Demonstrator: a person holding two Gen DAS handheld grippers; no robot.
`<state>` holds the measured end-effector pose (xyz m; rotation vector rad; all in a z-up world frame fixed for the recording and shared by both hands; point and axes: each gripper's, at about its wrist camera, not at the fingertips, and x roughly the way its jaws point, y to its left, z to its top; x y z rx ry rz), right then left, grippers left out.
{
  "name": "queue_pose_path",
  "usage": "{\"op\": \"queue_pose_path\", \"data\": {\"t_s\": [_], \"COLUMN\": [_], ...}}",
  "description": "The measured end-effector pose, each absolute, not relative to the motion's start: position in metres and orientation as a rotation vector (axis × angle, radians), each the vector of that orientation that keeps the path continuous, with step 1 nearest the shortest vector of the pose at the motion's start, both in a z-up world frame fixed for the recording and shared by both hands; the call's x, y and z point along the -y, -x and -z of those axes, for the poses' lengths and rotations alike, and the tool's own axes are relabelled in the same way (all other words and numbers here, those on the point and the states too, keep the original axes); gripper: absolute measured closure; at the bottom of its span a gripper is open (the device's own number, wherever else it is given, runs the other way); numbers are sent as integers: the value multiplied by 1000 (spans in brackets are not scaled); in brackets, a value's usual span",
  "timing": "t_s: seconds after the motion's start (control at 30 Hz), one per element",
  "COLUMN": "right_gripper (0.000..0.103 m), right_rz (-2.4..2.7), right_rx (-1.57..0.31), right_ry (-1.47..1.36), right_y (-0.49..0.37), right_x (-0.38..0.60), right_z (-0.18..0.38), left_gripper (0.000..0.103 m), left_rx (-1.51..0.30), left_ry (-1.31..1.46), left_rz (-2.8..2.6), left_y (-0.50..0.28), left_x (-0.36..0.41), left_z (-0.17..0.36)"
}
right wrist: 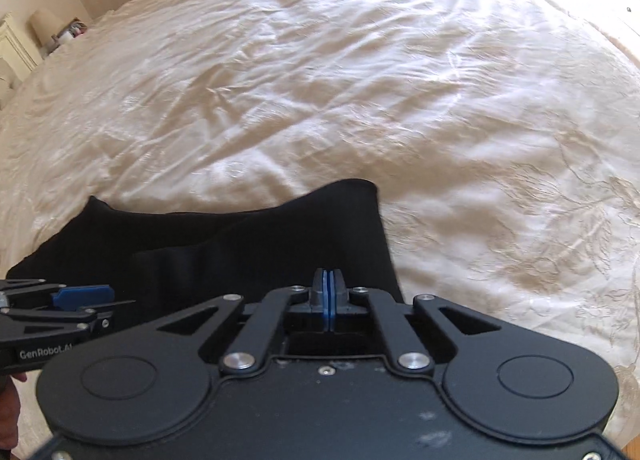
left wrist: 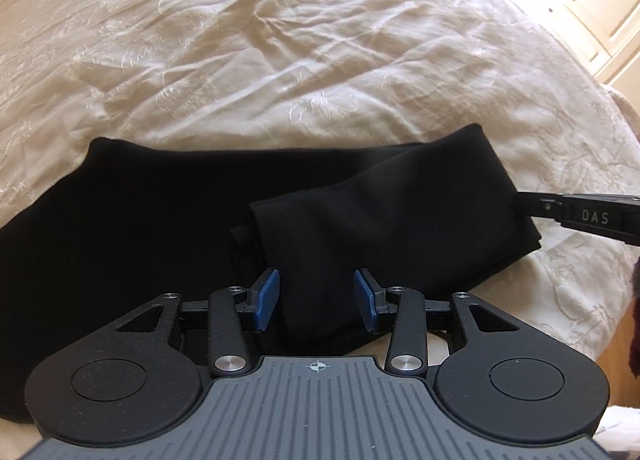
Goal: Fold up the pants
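- Left gripper level over black pants, blue pads spread
- Right gripper pressed together above pants, bedspread toward 12 o'clock

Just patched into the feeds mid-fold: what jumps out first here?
The black pants stand out, lying partly folded on the cream bedspread near its front edge. The left gripper hovers over the folded leg end with jaws open and nothing between them. The right gripper has its jaws pressed together at the pants' right end; whether cloth is pinched between them is unclear.
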<state>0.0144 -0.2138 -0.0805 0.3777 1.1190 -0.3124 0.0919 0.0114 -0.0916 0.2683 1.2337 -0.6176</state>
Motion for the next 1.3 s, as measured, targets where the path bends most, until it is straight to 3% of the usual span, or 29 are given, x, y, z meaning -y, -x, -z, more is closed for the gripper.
{"op": "queue_pose_path", "data": {"t_s": [0.13, 0.33, 0.43, 0.7, 1.3], "right_gripper": [99, 99, 94, 93, 89], "right_rz": [278, 225, 220, 111, -31], "right_rx": [-1192, -1227, -1178, -1053, -1129], "right_ry": [-365, -347, -359, -317, -337], "right_y": [-14, -17, -17, -25, -71], "right_x": [226, 230, 234, 218, 30], "right_z": [103, 113, 100, 62, 75], "left_gripper": [63, 63, 63, 62, 62], "left_rx": [-1319, -1284, -1241, -1246, -1203], "left_ry": [-289, -264, -218, -91, -22], "left_rz": [545, 469, 394, 136, 68], "left_y": [-92, -87, -80, -68, -110], "left_x": [-8, -15, -38, -120, -293], "left_z": [116, 96, 77, 59, 61]}}
